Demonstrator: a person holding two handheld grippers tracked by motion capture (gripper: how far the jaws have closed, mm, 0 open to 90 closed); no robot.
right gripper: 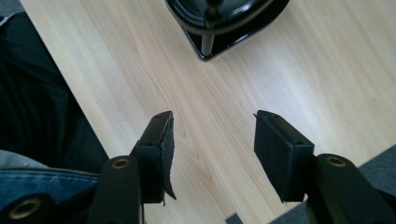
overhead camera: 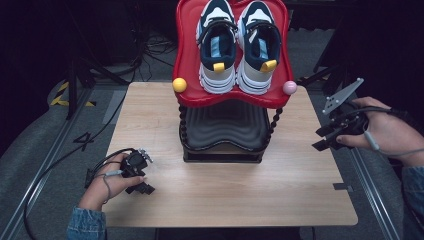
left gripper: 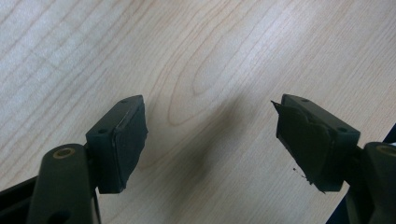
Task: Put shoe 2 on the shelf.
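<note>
A pale wooden tabletop [overhead camera: 240, 195] carries a two-tier rack whose red plastic upper shelf [overhead camera: 186, 60] holds a pair of white-and-navy sneakers [overhead camera: 239, 47], heels toward the person. Both lie up and forward of the spread, empty right gripper [overhead camera: 324, 138], the nearer one; the left gripper [overhead camera: 142, 186], also spread, hovers near the front-left edge, with bare board between.

From above the near edge, we are looking forward and down across the whole pale wooden table [overhead camera: 150, 107]. From the left gripper view we are looking steeply down, very close to the same tabletop. From the right gripper view we are looking down from higher, sharing the black glossy stand base [right gripper: 224, 28] with the high view.
</note>
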